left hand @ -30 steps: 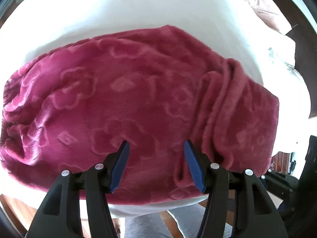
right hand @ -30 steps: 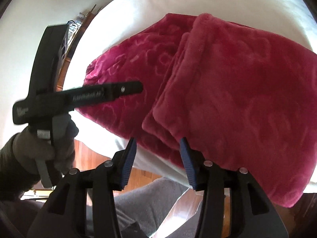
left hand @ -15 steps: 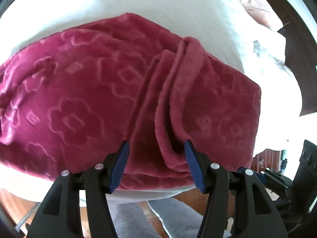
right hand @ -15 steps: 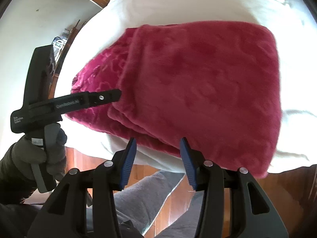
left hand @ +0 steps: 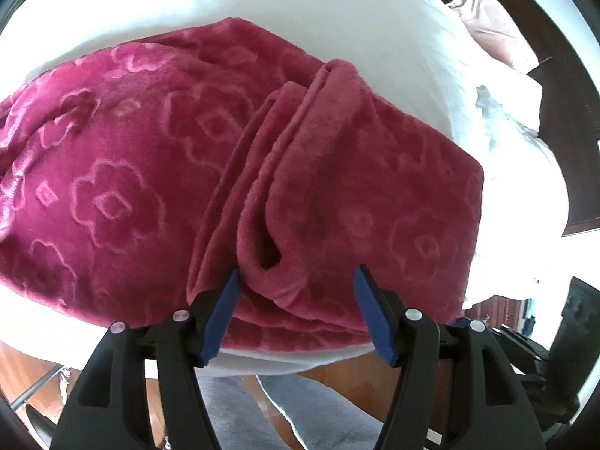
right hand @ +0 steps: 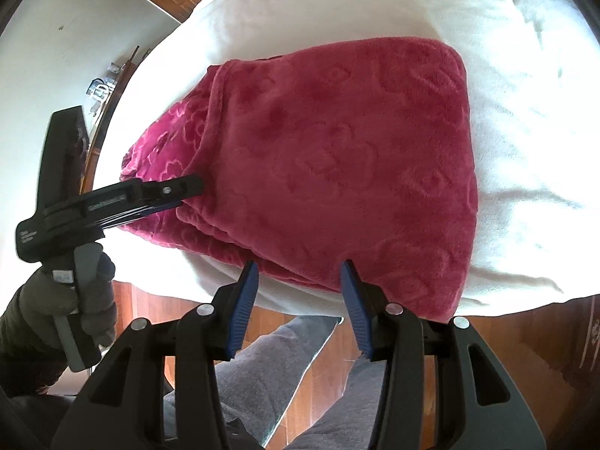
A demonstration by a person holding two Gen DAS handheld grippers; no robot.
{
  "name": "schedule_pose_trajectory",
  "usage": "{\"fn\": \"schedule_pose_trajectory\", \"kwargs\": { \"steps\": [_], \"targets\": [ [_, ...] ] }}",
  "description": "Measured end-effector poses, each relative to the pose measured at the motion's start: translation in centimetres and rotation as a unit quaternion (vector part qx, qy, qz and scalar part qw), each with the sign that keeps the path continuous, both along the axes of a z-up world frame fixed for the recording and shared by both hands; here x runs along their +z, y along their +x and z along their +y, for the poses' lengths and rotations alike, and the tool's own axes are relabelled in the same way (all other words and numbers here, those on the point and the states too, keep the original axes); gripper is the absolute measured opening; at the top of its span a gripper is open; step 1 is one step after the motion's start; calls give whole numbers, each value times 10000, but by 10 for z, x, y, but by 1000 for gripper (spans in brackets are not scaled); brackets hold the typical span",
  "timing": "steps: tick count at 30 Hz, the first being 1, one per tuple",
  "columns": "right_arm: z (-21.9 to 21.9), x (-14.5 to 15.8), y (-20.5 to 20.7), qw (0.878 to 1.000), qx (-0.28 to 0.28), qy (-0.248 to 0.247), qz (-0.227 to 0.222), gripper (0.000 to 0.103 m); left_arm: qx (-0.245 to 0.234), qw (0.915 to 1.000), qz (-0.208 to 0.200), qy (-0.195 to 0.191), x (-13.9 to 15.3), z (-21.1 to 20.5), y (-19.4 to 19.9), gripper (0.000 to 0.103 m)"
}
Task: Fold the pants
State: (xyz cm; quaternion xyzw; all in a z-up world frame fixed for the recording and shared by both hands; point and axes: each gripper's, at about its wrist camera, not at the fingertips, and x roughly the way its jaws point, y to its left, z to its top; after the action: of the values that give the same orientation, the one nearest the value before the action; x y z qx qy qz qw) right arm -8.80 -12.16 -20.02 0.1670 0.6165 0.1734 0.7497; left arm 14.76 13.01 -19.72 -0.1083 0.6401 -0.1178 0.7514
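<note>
Magenta fleece fills the left wrist view: the pants (left hand: pixel 157 172), embossed with flowers, lie folded on the white bed (left hand: pixel 337 18), their long axis running left to right across the frame. The left gripper (left hand: pixel 296 296) stands wide open, empty, its blue pads at the near edge, bracketing the loose cuff ends of the folded-over layer. That edge lies straight ahead of it.

From the right wrist view, the pants (right hand: pixel 337 157) sit directly ahead on the bed (right hand: pixel 525 131), the folded-over layer on top. The right gripper (right hand: pixel 300 292) is also spread wide and holds nothing, just short of the near edge. The left gripper (right hand: pixel 180 191) reaches the bundle's left side, so it looks nearer the loose cuffs.
</note>
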Motion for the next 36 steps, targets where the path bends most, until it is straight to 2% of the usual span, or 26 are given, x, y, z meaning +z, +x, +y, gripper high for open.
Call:
{"fn": "schedule_pose_trajectory", "kwargs": {
  "steps": [2,3,4,5,8,12,17,20,23,24,29,31,36],
  "targets": [
    [-1,2,0,10000,37,-23,-31,47,5,10000,22,84,-6,-2,4,62],
    [-1,2,0,10000,50,-39,-40,47,17,10000,79,47,-10,-2,7,54],
    [-1,2,0,10000,57,-56,-45,47,44,9999,127,-16,-12,-1,8,27],
    [0,2,1,9999,58,-71,-46,47,92,9998,178,0,-13,1,8,16],
    [-4,2,1,9999,23,-103,-54,47,292,9995,133,-32,-9,11,2,12],
    [-10,4,4,9999,-52,-118,-72,47,364,9993,97,-22,-5,27,-18,12],
    [-7,3,12,9998,-69,-187,-83,47,464,9982,352,124,-28,34,-34,13],
    [-8,0,19,9993,-106,-347,-98,47,529,9977,423,61,-35,36,-26,19],
    [-16,-3,30,9984,-283,-473,-118,47,524,9980,332,111,-28,39,-19,35],
    [-19,-2,34,9981,-343,-495,-138,47,547,9980,266,157,-24,40,-17,44],
    [-34,1,60,9959,-679,-533,-255,47,563,9984,-54,50,0,40,-3,49],
    [-34,-1,70,9955,-718,-551,-266,47,468,9988,-121,19,1,35,6,53],
    [-27,-13,87,9944,-725,-737,-209,47,235,9996,-127,102,-9,17,36,54]
  ]
}}
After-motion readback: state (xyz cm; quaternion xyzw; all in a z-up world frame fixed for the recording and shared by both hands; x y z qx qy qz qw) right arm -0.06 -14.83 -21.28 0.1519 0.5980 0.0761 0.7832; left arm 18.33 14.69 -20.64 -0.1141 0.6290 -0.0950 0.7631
